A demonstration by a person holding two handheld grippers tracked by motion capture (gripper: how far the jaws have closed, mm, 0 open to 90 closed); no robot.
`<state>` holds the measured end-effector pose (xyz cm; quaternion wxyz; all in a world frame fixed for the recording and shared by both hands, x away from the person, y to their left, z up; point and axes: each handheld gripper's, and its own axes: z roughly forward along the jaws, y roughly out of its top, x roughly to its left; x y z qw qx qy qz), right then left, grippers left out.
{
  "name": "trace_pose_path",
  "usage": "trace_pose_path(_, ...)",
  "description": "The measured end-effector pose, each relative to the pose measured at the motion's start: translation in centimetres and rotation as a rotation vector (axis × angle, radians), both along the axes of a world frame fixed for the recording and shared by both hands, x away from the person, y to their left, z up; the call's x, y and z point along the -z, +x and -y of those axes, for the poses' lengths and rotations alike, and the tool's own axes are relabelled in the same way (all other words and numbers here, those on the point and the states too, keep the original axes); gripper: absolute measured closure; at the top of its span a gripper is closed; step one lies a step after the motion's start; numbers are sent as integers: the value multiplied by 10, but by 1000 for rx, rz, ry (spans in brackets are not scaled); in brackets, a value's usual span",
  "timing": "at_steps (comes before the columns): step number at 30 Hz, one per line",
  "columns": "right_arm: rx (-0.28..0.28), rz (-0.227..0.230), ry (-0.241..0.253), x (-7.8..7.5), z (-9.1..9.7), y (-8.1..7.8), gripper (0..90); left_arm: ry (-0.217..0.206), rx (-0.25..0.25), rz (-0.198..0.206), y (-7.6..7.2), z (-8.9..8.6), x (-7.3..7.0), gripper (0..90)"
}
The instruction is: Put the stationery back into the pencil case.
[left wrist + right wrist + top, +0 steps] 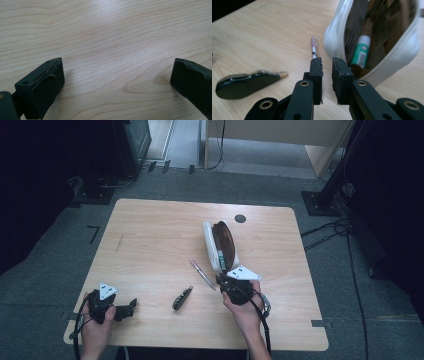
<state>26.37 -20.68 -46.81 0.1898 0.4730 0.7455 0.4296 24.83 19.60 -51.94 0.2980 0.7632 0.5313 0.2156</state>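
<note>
High view: wooden bench [150, 235] with rounded corners. The right claw [223, 279] sits right of centre, toward the near edge, held in the person's right hand [245, 307]. A white pencil case [209, 242] with a brown lining lies open just beyond it, its length running toward the far edge and its near end touching or almost touching the claw tip. A pen [202, 274] lies slantwise just left of the claw, apart from the case. A dark, flat, oval object [182, 298] lies further left, nearer the near edge; what it is cannot be told. The left claw [131, 306] rests by the near left corner in the left hand [96, 327], well apart from all three items.

Left gripper view: jaws spread wide, bare bench grain between them, nothing held.

Right gripper view: jaws nearly pressed together, a narrow slit between the toothed pads, nothing pinched. The pencil case [404, 53] mouth gapes directly ahead and to the right of the tips; a green-and-white tube [361, 51] stands inside, just beyond the right jaw. The pen [314, 48] lies ahead of the left jaw, beside the case wall. The dark oval object [244, 84] lies on the bench to the left, clear of the jaws.
</note>
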Motion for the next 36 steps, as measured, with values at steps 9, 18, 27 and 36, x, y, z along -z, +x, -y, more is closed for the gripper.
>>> trace_pose_path(9,-26,-14,-76,30,-13,1,758,0,0,0,0,0,0,0)
trace_pose_path(18,-4,-18,-132,44,-25,6,724,0,0,0,0,0,0,0)
trace_pose_path(27,12,-34,-158,52,-31,12,747,0,0,0,0,0,0,0)
trace_pose_path(36,9,-34,-157,52,-31,13,789,0,0,0,0,0,0,0)
